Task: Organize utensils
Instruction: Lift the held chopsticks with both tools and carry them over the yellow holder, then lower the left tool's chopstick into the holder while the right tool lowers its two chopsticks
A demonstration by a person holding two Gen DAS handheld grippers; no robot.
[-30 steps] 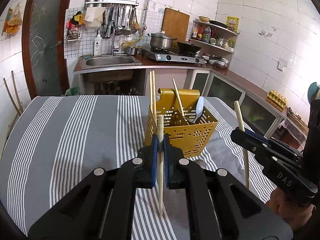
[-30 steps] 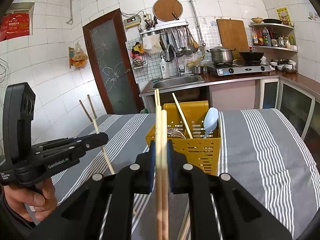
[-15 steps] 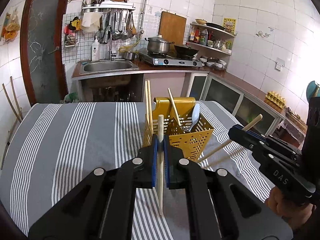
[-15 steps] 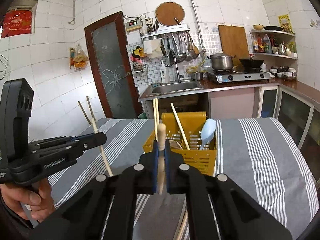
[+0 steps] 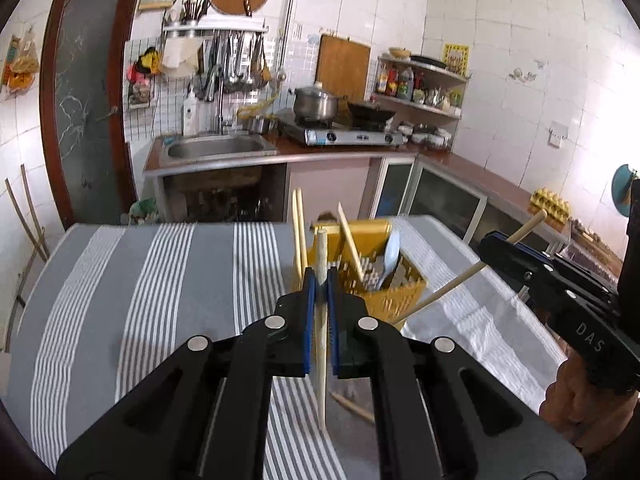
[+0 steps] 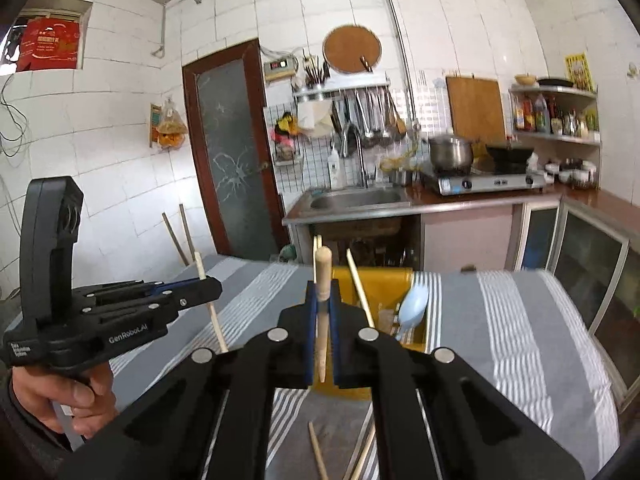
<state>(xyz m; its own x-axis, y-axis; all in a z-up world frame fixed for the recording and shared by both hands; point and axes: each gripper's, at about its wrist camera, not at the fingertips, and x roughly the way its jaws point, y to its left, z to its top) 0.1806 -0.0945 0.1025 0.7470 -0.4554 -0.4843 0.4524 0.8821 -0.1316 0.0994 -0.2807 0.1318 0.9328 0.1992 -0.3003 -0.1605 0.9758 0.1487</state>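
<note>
Each pale wooden chopstick (image 5: 321,320) looked light, stiff and smooth, likely to pivot unless pinched mid-shaft. The left tool (image 5: 319,312) was closed on this upright one; the right tool (image 6: 321,320) was closed on another (image 6: 322,304), both near the yellow perforated plastic basket (image 5: 394,294) on the grey striped surface (image 5: 160,280).

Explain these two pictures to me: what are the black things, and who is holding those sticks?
No robot here: a person holds a hand tool with a two-finger claw in each hand, each carrying a camera that looks along its fingers. One picture comes from the left claw, the other from the right claw. Each is shut on a wooden chopstick. On the striped tablecloth stands a yellow utensil basket holding chopsticks and a pale blue spoon. Loose chopsticks lie on the cloth nearby.
</note>
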